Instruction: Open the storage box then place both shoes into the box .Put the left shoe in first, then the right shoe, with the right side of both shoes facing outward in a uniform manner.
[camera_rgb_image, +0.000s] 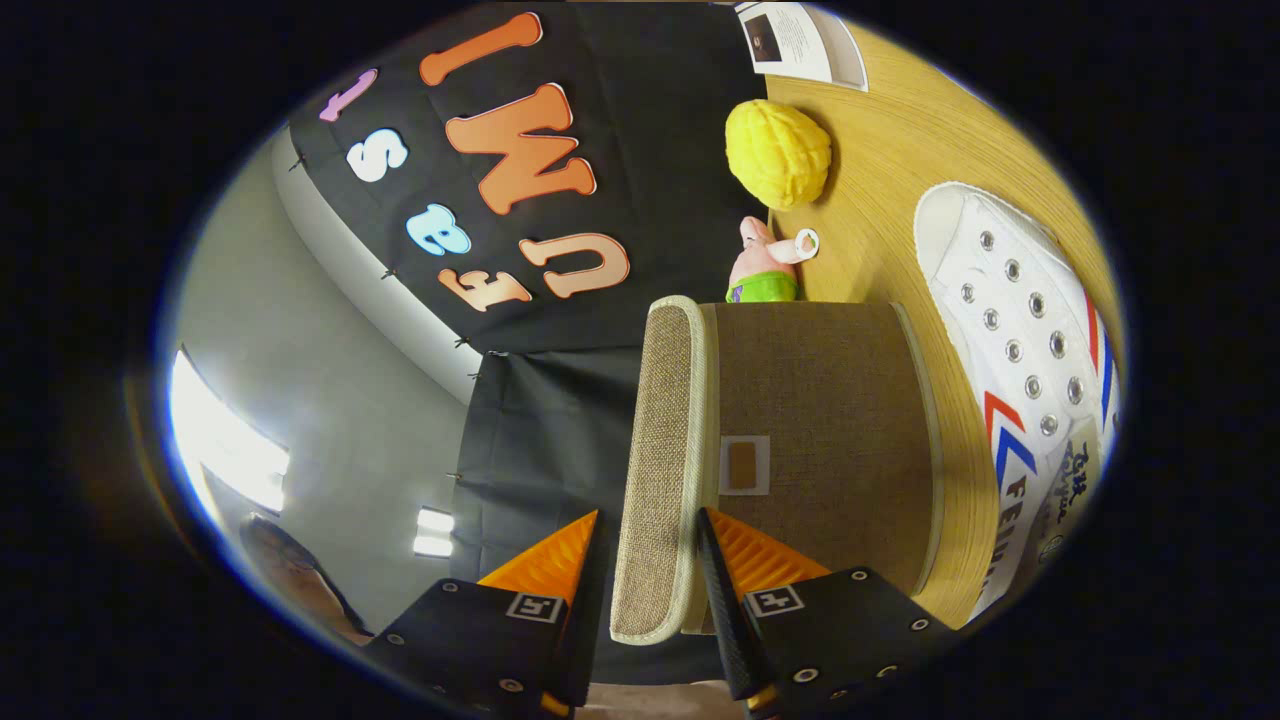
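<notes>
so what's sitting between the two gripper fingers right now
In the gripper view, the lid of the brown fabric storage box stands edge-on between the gripper fingers. Whether both press on it is unclear.

Storage box (820, 420) brown woven, cream trim; shoe (1010, 330) white (red-blue chevrons); toy (778, 152) yellow; table (900, 160) tan.

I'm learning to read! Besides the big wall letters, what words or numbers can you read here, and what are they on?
"FEI": on the white shoe's side; the rest curves away.
Scribble beside it: too scrawly to read.
Paper sheet: print too small.
Storage box patch: blank.
Claw, fingers either side of the box lid: no words.
</notes>
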